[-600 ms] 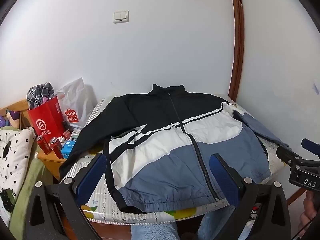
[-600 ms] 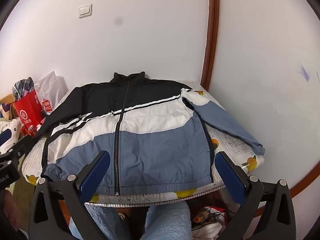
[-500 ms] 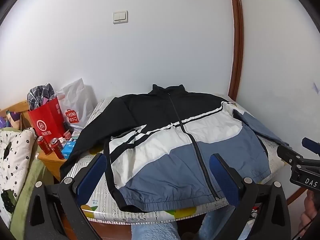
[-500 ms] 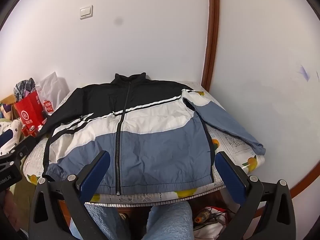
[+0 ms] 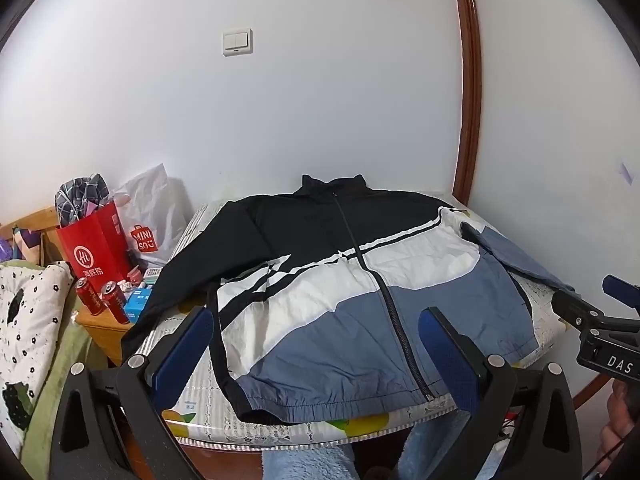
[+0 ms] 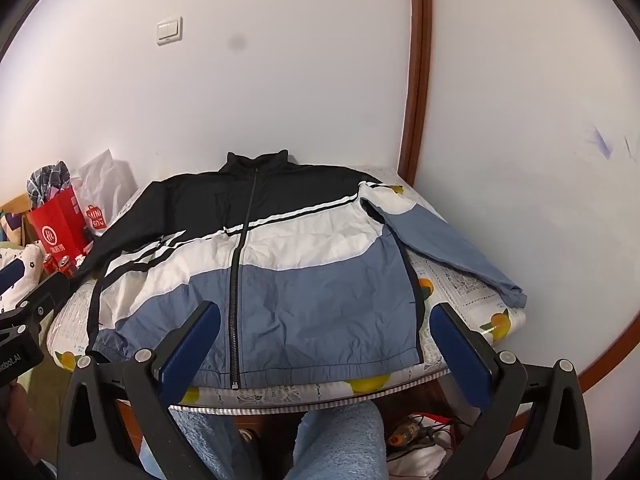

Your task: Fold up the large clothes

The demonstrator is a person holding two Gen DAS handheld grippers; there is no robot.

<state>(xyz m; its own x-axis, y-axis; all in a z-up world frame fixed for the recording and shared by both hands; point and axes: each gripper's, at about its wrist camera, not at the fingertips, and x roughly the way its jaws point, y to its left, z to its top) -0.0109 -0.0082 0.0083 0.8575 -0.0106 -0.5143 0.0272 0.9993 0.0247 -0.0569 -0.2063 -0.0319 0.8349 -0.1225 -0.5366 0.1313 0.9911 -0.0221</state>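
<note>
Both grippers hang before the near edge of the desk (image 6: pixel 472 288), fingers released and holding nothing. The left gripper (image 5: pixel 316 340) has its blue-padded fingers (image 5: pixel 184 344) spread wide, and the right gripper (image 6: pixel 326 340) is spread the same way, with pale blue fuzzy trouser legs (image 6: pixel 340 440) below it. Just beyond both pairs of fingertips the jacket (image 6: pixel 276 264) lies flat and zipped on the fruit-print cloth, grey-blue hem nearest, white band past it, black shoulders and collar farthest, by the wall. Its grey-blue sleeve (image 6: pixel 452 248) slants out beyond the right gripper's right finger. Out past the left gripper's left finger stand two red cans (image 5: pixel 100 296), a red paper bag (image 5: pixel 94 248) and a white plastic bag (image 5: pixel 154 208).
</note>
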